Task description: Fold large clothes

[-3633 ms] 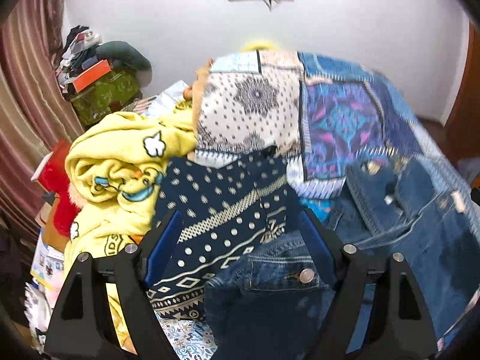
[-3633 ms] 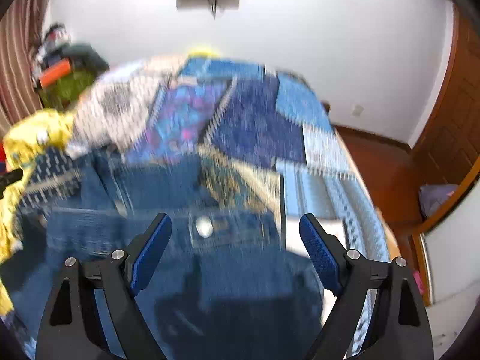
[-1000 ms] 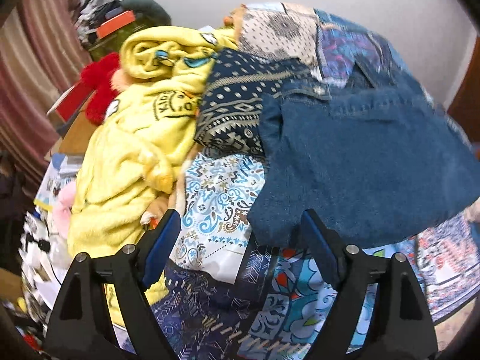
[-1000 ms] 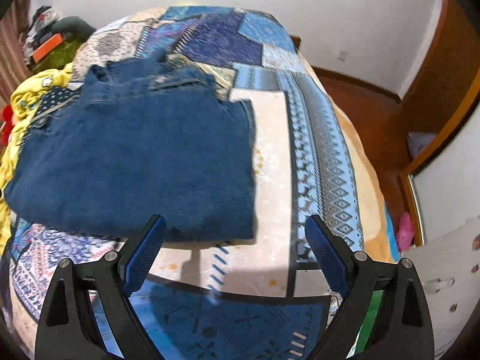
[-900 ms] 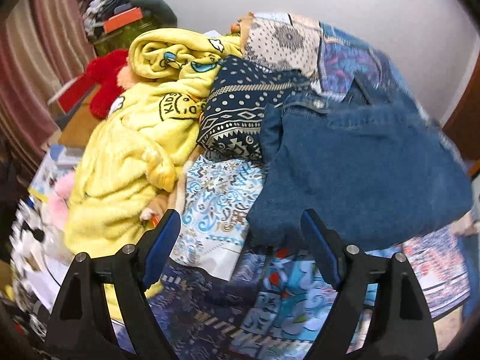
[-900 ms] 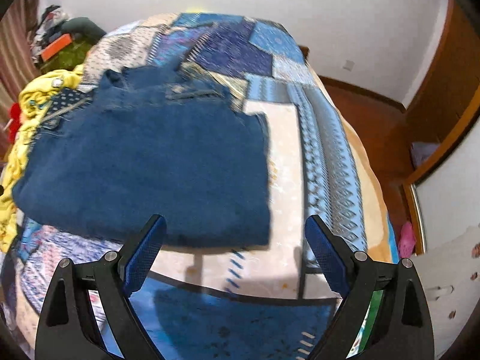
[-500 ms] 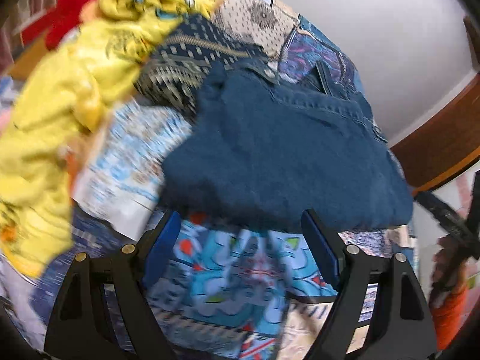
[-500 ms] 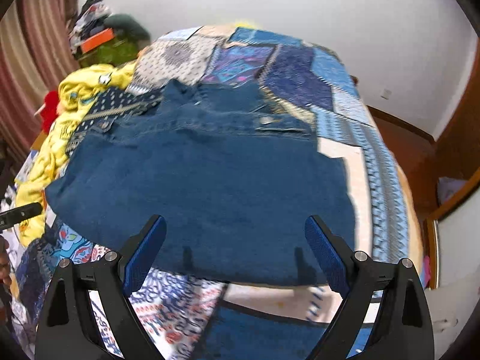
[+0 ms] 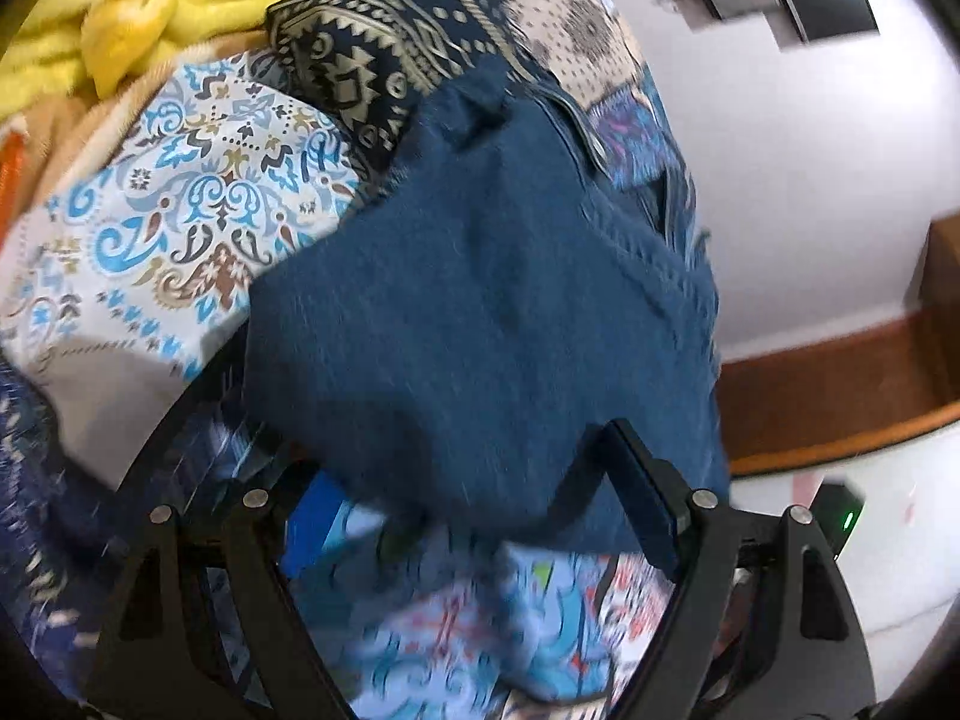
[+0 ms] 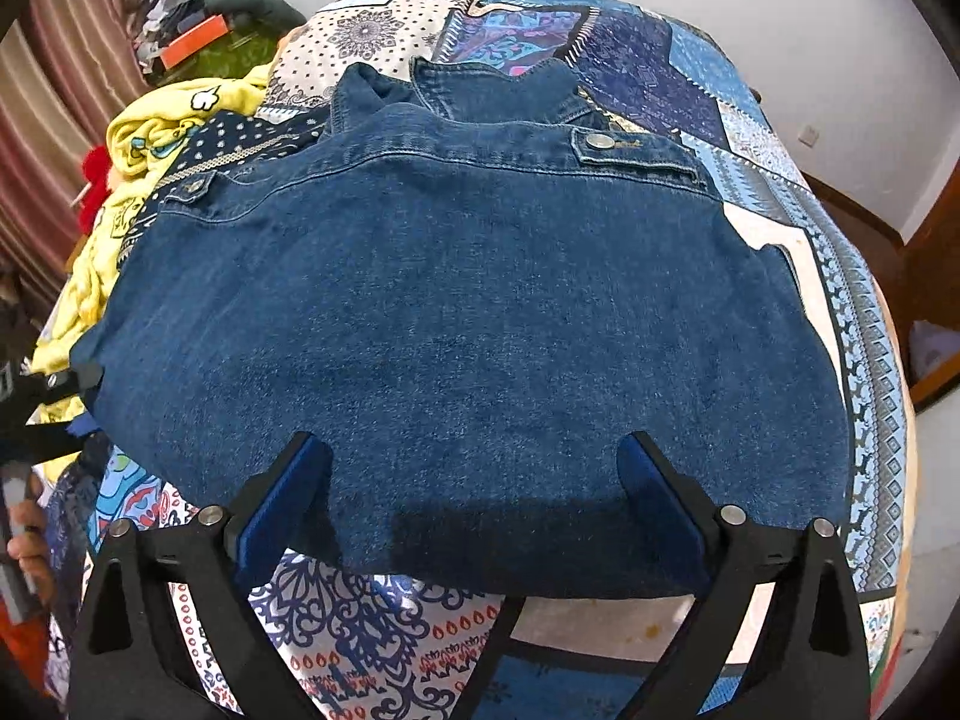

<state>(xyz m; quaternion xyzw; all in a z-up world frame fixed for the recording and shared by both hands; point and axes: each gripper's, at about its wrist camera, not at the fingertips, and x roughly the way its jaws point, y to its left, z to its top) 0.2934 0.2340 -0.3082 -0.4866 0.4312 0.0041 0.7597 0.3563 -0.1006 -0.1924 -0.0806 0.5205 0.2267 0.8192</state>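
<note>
Across mid-frame on the quilt (image 10: 774, 252), with jacket (image 10: 468, 324) half-folded and both grippers, right (image 10: 474, 492) just widened and left (image 9: 474, 480), gaping empty at its near hem: pinch both corners squarely, lift evenly, fold toward collar.

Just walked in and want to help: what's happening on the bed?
A person with a two-finger tool in each hand is folding a denim jacket on the patchwork bedspread. Both the right tool and left tool are open at its near edge, gripping nothing. The right's jaws have just been opening.
</note>
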